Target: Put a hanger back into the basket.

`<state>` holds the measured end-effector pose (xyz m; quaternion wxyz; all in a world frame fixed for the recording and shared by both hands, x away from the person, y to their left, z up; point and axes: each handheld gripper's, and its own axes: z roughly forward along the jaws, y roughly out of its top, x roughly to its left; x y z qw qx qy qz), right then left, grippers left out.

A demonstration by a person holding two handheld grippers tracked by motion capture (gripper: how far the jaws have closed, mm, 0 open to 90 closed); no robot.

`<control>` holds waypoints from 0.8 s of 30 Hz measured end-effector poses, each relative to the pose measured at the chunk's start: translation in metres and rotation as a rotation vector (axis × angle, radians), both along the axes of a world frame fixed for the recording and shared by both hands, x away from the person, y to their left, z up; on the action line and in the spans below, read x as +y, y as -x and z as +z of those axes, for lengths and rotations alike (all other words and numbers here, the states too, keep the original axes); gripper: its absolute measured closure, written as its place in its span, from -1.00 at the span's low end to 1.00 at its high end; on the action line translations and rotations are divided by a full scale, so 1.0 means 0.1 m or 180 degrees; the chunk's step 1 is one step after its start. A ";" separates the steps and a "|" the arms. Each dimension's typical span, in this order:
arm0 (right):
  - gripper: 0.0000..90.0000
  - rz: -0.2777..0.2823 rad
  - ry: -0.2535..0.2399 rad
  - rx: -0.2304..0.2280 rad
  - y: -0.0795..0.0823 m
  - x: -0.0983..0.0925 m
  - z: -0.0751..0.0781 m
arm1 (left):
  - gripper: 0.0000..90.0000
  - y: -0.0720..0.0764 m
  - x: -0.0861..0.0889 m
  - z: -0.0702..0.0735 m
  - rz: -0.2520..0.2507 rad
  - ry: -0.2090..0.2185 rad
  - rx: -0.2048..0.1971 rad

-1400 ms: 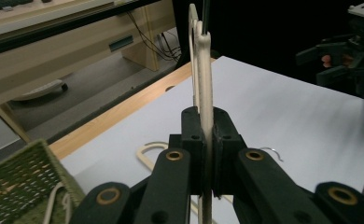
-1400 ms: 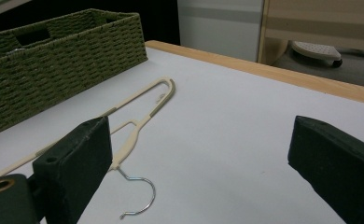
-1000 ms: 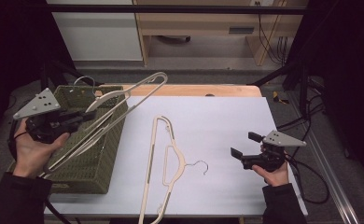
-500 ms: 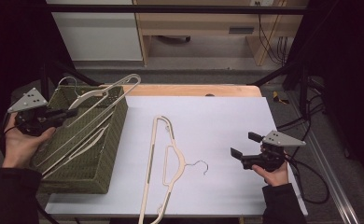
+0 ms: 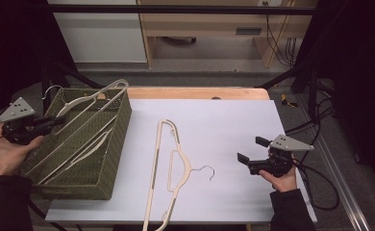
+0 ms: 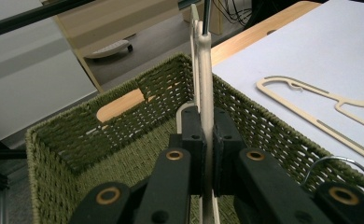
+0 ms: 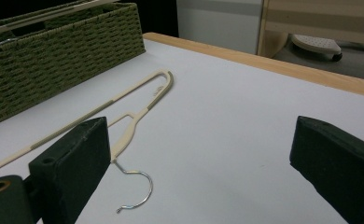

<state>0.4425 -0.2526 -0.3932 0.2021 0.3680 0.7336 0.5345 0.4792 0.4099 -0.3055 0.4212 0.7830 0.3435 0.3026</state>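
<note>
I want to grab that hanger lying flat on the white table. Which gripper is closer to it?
Right. The right gripper hovers open just beyond the hook of the hanger on the table. The left gripper is over the green basket, clamped on another hanger.

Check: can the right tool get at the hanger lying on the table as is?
Probably yes. The right tool is open, and the hanger lies flat on bare table with nothing between them.
</note>
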 end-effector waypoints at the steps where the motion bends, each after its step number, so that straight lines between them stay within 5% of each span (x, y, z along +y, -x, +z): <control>1: -0.87 0.0004 0.0007 0.0001 0.00 0.00 0.00 | 0.90 0.00 0.01 -0.02 0.0007 -0.0046 0.0003; 12: -0.87 0.0018 0.0021 0.0006 0.00 0.00 -0.01 | 0.90 -0.01 0.09 -0.34 0.0176 -0.0363 0.0209; 16: -0.87 0.0021 0.0032 0.0012 -0.01 0.01 -0.01 | 0.90 -0.04 0.10 -0.49 0.0223 -0.0407 0.0215; 23: -0.87 0.0026 0.0031 0.0019 0.00 0.01 -0.02 | 0.90 -0.09 0.05 -0.71 0.0243 -0.0743 0.0296; 24: -0.87 0.0021 0.0031 0.0013 0.00 0.01 -0.01 | 0.89 -0.09 0.03 -0.75 0.0264 -0.0707 0.0288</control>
